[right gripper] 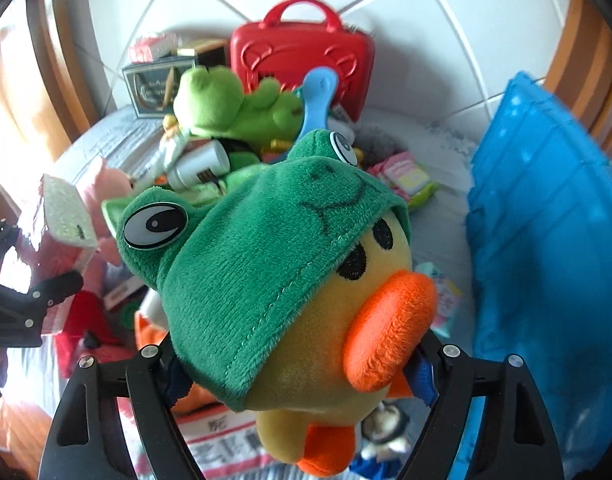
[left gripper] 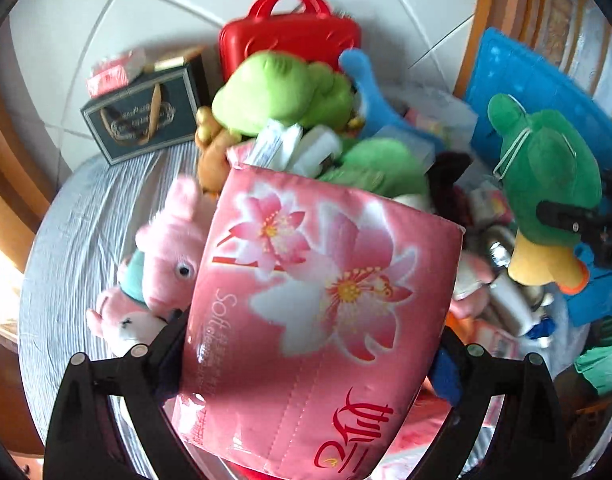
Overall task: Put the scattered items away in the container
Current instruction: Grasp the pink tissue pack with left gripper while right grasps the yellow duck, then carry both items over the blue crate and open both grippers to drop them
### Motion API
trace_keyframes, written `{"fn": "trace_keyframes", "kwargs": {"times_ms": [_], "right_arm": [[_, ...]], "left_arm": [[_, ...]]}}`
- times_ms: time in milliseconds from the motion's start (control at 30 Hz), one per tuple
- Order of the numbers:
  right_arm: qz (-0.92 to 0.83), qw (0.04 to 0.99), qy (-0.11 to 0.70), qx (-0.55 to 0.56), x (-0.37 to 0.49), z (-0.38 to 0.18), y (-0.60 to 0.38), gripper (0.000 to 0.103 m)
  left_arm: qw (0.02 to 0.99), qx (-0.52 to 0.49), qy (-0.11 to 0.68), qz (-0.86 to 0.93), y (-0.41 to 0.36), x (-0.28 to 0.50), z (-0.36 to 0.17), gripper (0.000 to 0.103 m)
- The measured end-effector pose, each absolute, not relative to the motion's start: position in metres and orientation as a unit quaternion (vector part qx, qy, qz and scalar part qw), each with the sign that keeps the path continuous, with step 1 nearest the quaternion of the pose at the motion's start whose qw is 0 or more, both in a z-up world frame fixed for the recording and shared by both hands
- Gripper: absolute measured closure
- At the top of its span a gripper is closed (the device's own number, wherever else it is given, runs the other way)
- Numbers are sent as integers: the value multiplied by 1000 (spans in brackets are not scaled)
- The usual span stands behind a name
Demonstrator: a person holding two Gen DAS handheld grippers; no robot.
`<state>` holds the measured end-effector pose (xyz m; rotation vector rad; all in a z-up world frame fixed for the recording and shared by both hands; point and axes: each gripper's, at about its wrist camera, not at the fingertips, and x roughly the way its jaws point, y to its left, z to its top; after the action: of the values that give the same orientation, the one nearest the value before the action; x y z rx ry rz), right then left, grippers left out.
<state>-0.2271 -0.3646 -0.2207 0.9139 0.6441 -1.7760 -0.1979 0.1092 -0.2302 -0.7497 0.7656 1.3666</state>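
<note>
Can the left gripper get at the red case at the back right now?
Probably not. The left gripper has its jaws closed on the pink tissue pack, and a heap of plush toys, including the light green plush, lies in front of the red case.

Both fisheye views were bright with daylight that entered from the left, where it blew out to white glare. Straight lines bowed toward the dark, vignetted corners. Slight motion blur softened the edges of everything in view.
</note>
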Motion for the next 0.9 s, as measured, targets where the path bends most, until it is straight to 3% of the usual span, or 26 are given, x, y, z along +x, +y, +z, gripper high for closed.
{"fn": "trace_keyframes", "kwargs": {"times_ms": [500, 800, 900], "right_arm": [[-833, 408, 138, 346, -197, -99, -250, 18], [-862, 385, 84, 320, -227, -49, -115, 17], [-842, 426, 86, 320, -244, -45, -72, 16]], "left_arm": [[729, -286, 284, 553, 91, -133, -121, 7], [793, -205, 269, 507, 94, 2, -45, 7], [812, -190, 264, 484, 97, 57, -23, 7]]}}
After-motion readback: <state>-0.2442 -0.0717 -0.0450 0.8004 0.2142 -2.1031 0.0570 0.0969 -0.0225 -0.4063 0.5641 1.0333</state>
